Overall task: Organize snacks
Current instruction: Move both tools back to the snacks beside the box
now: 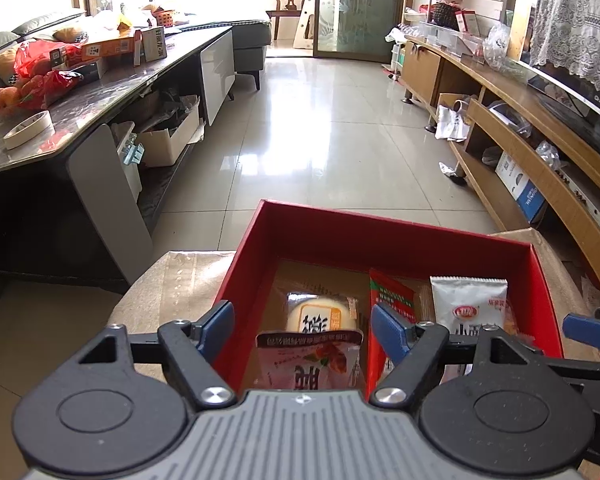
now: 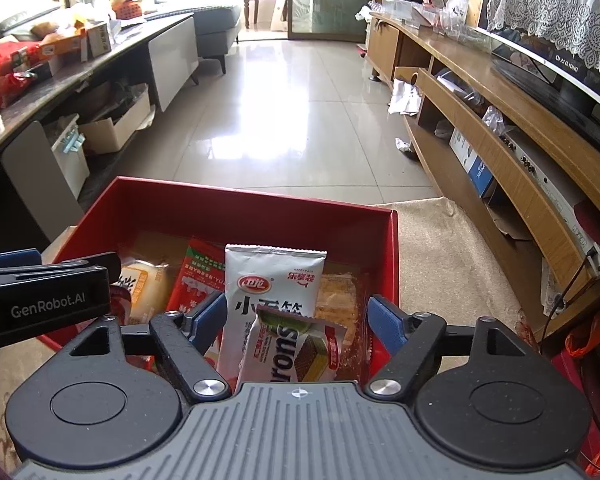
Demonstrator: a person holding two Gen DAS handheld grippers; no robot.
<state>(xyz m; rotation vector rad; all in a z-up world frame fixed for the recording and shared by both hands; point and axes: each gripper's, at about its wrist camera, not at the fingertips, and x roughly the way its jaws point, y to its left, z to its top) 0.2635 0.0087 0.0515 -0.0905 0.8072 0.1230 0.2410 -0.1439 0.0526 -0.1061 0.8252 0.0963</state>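
A red box (image 1: pixel 380 236) sits on a beige cloth-covered surface and holds several snack packets. In the left wrist view my left gripper (image 1: pixel 302 326) is open over the box's near left part, above a pink packet (image 1: pixel 308 360) and a round yellow cake packet (image 1: pixel 320 316); a red packet (image 1: pixel 392 296) and a white packet (image 1: pixel 468 304) lie to the right. In the right wrist view my right gripper (image 2: pixel 298 318) is open over the box (image 2: pixel 236 208), above a green wafer packet (image 2: pixel 296 352) lying on the white packet (image 2: pixel 272 284). The left gripper's body (image 2: pixel 44 300) shows at left.
A dark table (image 1: pixel 100 100) with fruit, boxes and a tape roll stands on the left. A long wooden TV cabinet (image 1: pixel 540 160) runs along the right. Tiled floor (image 1: pixel 320 120) stretches beyond the box. Cardboard boxes sit under the table.
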